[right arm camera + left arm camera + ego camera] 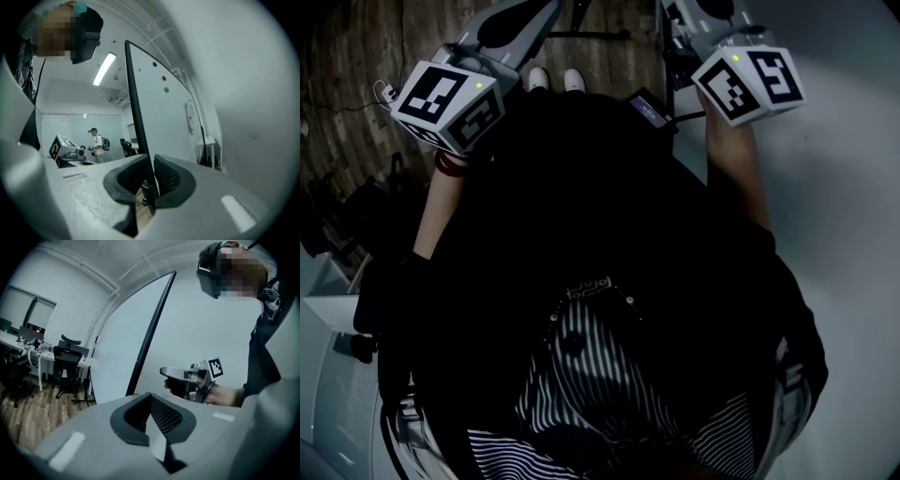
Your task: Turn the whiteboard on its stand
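Black frame [136, 108]: the near upright edge of the whiteboard [164, 122] runs down between the jaws of the right gripper [150, 163], whose pads sit close on either side of it in a narrow grip
Left gripper [150, 398]: jaws drawn together with nothing gripped; the board's edge passes just left of them and farther off, so this hand is free beside the board
Whiteboard position: upright on its stand and edge-on to the person, its face with three magnets [163, 78] running away from the grippers
Progress: judged as mid-turn at best; the edge is in hand, but nothing shows which face should end up forward, so most of the swing may be left
Right side: pale wall [248, 93] close by the right gripper, little room for the edge to travel that way
Left side: wooden floor [33, 413] lies open, with office chairs [65, 363] and a desk [14, 341] well apart
Below: the person's shoes [555, 79] stand near a dark bar [581, 35] on the floor, probably the stand's foot, a likely snag once the board swings
Background: another person [97, 143] well clear of the board
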Demonstrator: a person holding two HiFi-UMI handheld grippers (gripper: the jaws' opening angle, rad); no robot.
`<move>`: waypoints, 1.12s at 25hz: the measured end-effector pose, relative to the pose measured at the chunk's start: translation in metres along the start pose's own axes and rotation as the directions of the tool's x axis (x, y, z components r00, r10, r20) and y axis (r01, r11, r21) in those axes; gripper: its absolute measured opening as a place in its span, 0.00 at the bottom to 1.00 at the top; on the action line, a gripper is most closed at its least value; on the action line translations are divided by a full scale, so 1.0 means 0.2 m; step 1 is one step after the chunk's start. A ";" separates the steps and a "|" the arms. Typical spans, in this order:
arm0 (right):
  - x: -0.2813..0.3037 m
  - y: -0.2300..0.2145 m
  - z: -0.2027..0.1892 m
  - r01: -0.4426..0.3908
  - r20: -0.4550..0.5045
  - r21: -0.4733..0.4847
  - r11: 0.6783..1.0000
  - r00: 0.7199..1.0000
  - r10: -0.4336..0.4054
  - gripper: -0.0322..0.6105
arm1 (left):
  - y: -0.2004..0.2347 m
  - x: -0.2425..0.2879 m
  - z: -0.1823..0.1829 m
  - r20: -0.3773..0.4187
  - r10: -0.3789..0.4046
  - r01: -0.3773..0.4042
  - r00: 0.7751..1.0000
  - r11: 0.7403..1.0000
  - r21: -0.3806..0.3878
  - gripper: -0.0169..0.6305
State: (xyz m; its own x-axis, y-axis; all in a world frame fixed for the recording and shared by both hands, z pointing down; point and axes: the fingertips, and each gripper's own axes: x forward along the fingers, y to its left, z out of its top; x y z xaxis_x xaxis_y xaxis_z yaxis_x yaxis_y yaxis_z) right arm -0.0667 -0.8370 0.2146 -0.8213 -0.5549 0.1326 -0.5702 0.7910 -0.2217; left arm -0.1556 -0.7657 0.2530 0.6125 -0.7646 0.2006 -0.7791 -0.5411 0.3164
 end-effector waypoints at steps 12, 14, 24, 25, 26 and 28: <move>0.02 0.08 0.08 0.079 0.041 -0.047 0.996 0.996 -0.078 0.38 | 0.01 -0.03 0.01 0.003 -0.122 0.122 0.992 0.992 0.029 0.03; 0.03 0.11 0.09 0.084 0.042 -0.043 0.996 0.996 -0.082 0.42 | 0.01 -0.05 0.03 0.013 -0.126 0.126 0.992 0.992 0.022 0.03; 0.11 0.16 0.02 0.131 -0.031 -0.166 0.977 0.990 -0.138 0.55 | 0.05 -0.12 0.00 0.036 -0.107 0.108 0.994 0.994 -0.011 0.03; 0.13 0.15 0.00 0.134 -0.051 -0.169 0.977 0.988 -0.144 0.56 | 0.06 -0.12 0.00 0.037 -0.103 0.103 0.994 0.995 -0.013 0.03; 0.15 0.12 -0.03 0.137 -0.072 -0.160 0.977 0.986 -0.150 0.57 | 0.06 -0.11 0.00 0.037 -0.097 0.098 0.995 0.995 -0.017 0.03; 0.19 0.05 -0.09 0.149 -0.106 -0.128 0.981 0.981 -0.163 0.57 | 0.08 -0.09 -0.03 0.032 -0.085 0.086 0.996 0.996 -0.026 0.03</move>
State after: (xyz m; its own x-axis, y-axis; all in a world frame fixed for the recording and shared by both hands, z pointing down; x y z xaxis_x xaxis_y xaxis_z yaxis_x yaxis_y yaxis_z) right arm -0.1035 -0.8447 0.2347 -0.7146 -0.6458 0.2688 -0.6838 0.7259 -0.0741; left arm -0.1788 -0.7585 0.2590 0.6721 -0.7264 0.1436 -0.7198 -0.5955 0.3567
